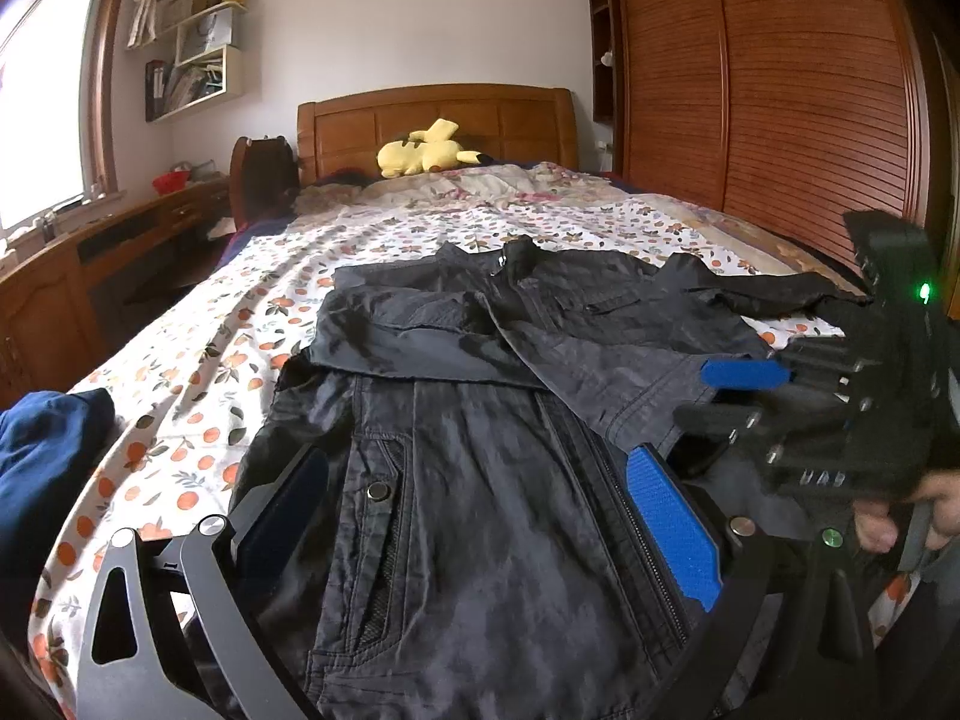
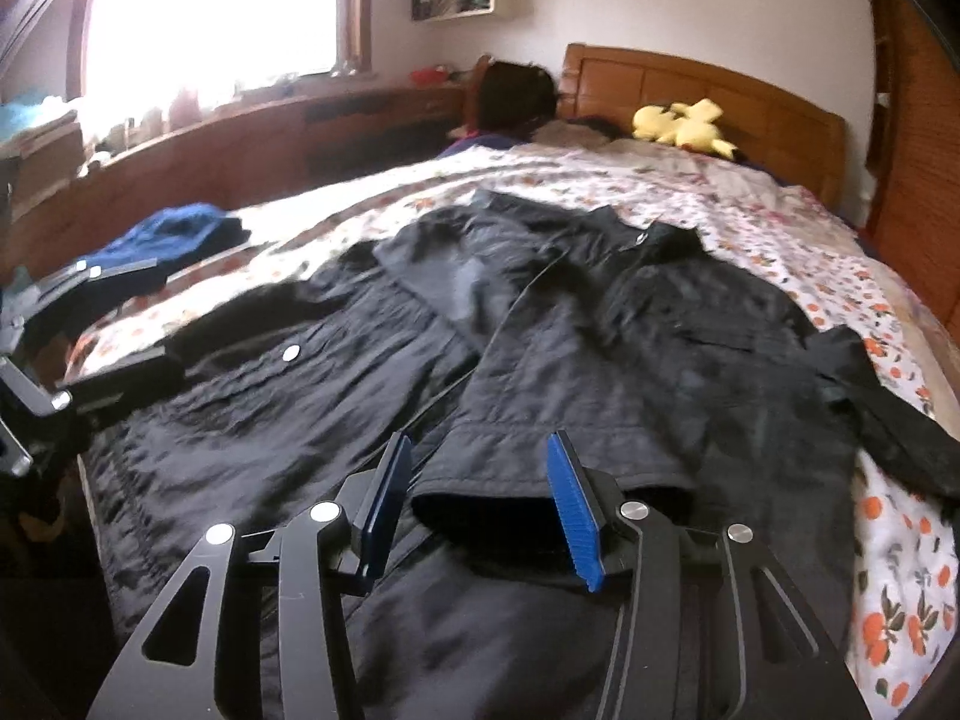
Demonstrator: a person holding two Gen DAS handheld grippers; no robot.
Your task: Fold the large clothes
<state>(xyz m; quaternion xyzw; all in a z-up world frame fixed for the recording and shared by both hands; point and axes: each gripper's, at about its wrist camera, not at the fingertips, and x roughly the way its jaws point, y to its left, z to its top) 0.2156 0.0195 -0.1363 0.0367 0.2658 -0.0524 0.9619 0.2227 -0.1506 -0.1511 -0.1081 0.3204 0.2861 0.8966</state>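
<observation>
A black jacket (image 1: pixel 480 396) lies spread on the bed, both sleeves folded across its chest. In the left wrist view my left gripper (image 1: pixel 480 516) is open over the jacket's lower front, its fingers wide apart on either side of the fabric. My right gripper (image 1: pixel 744 384) shows at the right edge, at the cuff of the folded sleeve. In the right wrist view the right gripper (image 2: pixel 480 498) is open, and the sleeve cuff (image 2: pixel 480 498) lies between its blue pads (image 2: pixel 573 510). The left gripper (image 2: pixel 114 324) shows at the far left of that view.
The bed has a floral sheet (image 1: pixel 198 372) and a wooden headboard (image 1: pixel 438 120) with a yellow plush toy (image 1: pixel 426 150). A blue garment (image 1: pixel 48 450) lies at the bed's left edge. A wooden wardrobe (image 1: pixel 768 90) stands on the right, a desk (image 1: pixel 90 258) on the left.
</observation>
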